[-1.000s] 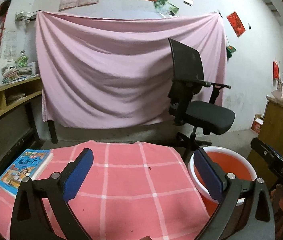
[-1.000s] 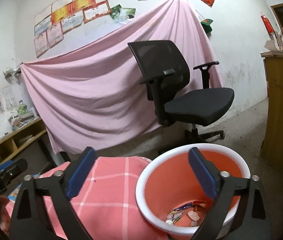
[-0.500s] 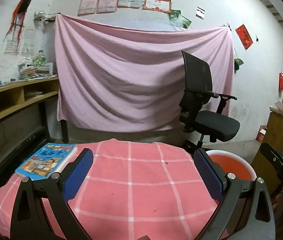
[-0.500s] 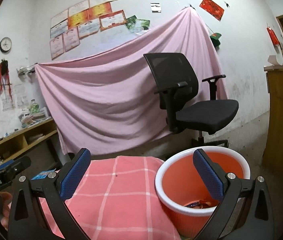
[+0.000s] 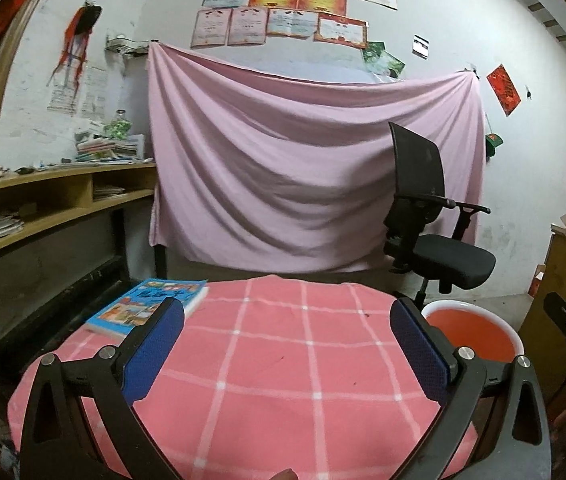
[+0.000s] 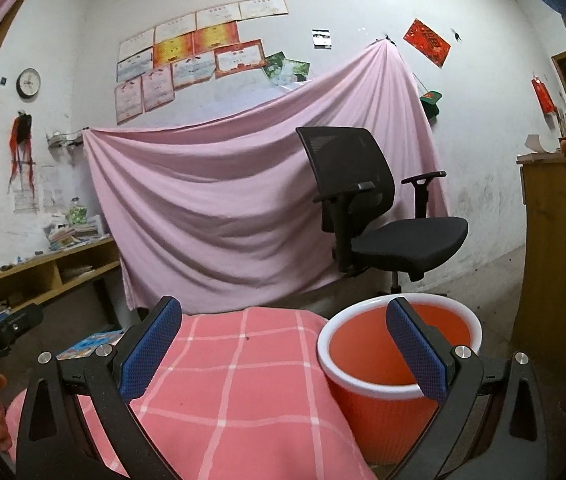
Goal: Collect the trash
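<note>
Right wrist view is hiding the orange bin's [image 6: 367,360] bottom; both grippers' [image 6: 283,340] [image 5: 287,344] fingers are gaping wide, empty; book [image 5: 151,304] title illegible.

Round table under pink checked tablecloth [image 5: 275,360] spans between left gripper's fingers; illustrated book [image 5: 149,306] (blue-edged cover) lies just beyond left finger, at cloth's edge.
</note>
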The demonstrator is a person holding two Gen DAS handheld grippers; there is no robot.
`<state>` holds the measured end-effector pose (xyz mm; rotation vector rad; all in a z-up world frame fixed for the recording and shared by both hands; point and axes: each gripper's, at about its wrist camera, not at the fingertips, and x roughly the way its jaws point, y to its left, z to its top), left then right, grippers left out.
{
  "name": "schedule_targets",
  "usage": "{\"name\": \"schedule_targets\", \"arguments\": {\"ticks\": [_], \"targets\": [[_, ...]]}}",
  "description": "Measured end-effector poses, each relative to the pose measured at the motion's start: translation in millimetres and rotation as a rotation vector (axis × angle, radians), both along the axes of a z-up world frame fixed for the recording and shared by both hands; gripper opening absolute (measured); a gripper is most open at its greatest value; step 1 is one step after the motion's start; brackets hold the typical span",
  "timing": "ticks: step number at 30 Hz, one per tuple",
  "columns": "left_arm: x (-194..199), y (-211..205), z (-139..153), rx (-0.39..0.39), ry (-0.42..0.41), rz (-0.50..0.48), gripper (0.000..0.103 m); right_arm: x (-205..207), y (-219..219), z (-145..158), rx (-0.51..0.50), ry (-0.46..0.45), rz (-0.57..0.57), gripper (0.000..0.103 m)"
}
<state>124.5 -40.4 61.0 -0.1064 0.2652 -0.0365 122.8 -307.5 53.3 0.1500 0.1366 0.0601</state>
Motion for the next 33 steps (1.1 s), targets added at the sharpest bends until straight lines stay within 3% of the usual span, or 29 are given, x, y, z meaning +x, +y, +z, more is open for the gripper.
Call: {"name": "schedule_targets", "arguments": {"ticks": [14, 24, 33], "targets": [[-55.0, 23.0, -27.7, -0.019, -0.003, 0.04, 0.101, -53.1, 26.4, -10.7, -0.057, -0.047, 0.03, 0.103], [-77.7, 27.9, -48.6, 0.036, -0.009, 0.044, 0.101, -73.3, 50.1, -18.4, -0.094, -0.056, 0.068, 0.103], [-95.0, 42.3, -71.2, -0.022, -0.048, 0.079, 0.101, -90.8, 78.3, -40.5, -0.161, -0.107, 0.057, 0.103]]}}
